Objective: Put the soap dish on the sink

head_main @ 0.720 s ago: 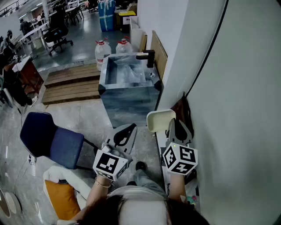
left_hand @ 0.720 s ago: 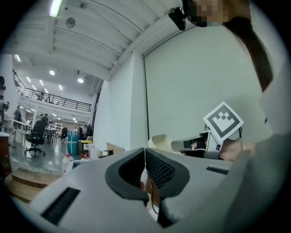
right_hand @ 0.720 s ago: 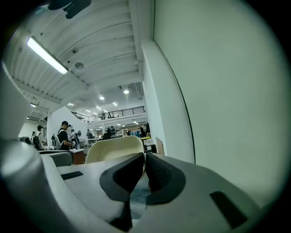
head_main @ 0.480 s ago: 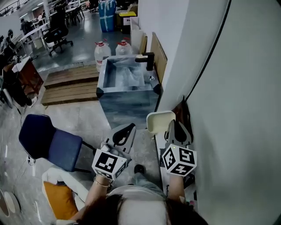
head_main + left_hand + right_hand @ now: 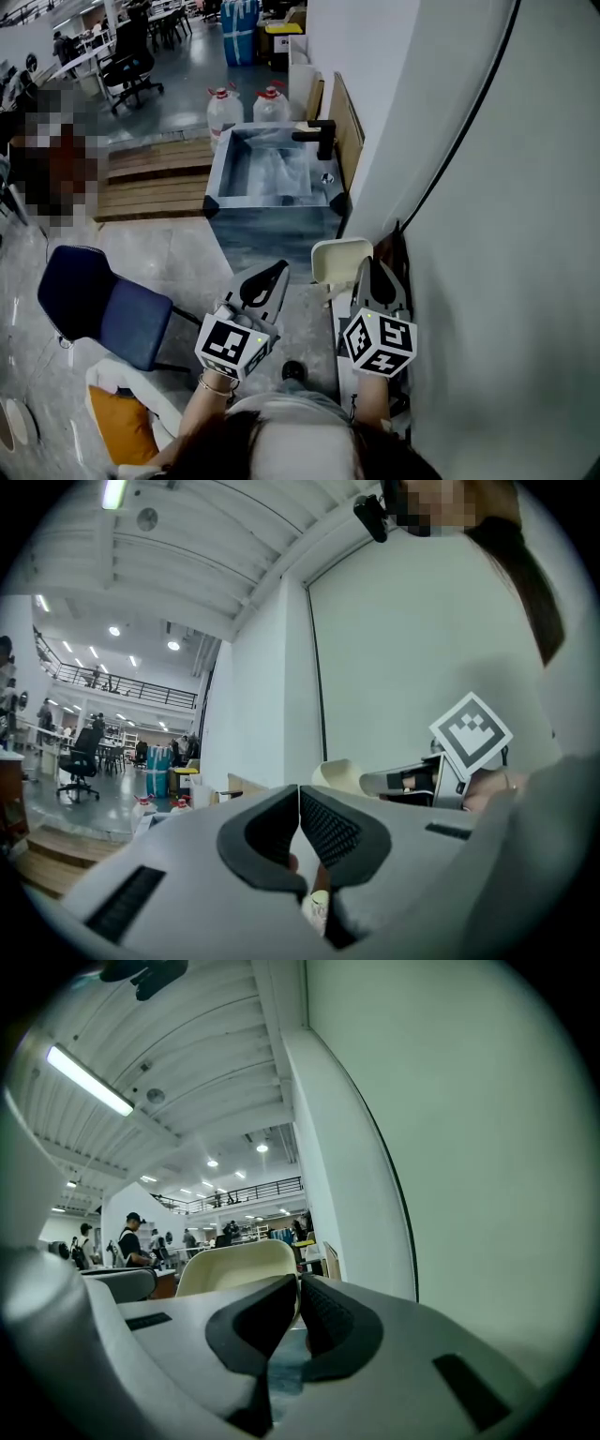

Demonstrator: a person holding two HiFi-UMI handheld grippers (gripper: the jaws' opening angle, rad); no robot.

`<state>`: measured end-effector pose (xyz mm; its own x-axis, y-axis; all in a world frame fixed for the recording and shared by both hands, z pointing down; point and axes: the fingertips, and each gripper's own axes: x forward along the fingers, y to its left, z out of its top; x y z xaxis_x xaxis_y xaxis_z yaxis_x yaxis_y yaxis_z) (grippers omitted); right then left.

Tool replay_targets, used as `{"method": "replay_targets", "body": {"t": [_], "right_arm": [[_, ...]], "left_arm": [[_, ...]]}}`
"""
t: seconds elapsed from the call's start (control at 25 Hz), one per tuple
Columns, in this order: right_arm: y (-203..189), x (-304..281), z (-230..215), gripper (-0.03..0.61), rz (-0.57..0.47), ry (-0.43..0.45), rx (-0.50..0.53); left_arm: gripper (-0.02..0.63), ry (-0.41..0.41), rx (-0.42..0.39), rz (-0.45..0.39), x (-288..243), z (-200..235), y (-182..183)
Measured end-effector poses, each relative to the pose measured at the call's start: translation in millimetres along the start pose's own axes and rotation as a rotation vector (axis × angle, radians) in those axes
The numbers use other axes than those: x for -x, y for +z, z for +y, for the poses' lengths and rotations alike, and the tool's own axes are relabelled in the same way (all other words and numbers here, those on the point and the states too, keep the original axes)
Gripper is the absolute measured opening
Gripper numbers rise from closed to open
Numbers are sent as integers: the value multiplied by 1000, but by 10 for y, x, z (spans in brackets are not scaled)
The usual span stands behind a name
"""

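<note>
The cream soap dish [image 5: 337, 258] is held up in the air by one edge, with my right gripper [image 5: 372, 269] shut on it. In the right gripper view the soap dish [image 5: 234, 1266] rises just behind the closed right gripper [image 5: 296, 1283]. My left gripper [image 5: 269, 278] is shut with nothing in it, level with the right one and to its left. The left gripper view shows the left gripper [image 5: 299, 794] closed, with the soap dish [image 5: 338, 772] off to its right. The grey sink [image 5: 220, 184], with its black faucet [image 5: 319, 140], stands on the floor ahead against the wall.
A white wall [image 5: 487, 234] with a black cable [image 5: 448, 150] runs close along the right. A blue chair [image 5: 98, 305] stands at the left, wooden pallets [image 5: 155, 178] beside the sink, two water bottles [image 5: 225, 108] behind it. A brown bag [image 5: 394, 246] leans on the wall.
Both grippers keep their pose and the right one still holds the soap dish. The view has shifted slightly as the person moves toward the sink.
</note>
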<state>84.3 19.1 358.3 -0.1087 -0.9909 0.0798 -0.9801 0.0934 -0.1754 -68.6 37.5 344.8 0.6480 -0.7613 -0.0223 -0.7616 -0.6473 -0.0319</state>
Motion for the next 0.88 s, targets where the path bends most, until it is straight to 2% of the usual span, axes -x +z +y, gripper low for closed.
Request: {"method": "replay_targets", "body": {"t": [0.88], "right_arm": [[-62, -804, -317, 37, 36, 78, -2]], "left_arm": [[9, 42, -31, 36, -796, 180, -111]]}}
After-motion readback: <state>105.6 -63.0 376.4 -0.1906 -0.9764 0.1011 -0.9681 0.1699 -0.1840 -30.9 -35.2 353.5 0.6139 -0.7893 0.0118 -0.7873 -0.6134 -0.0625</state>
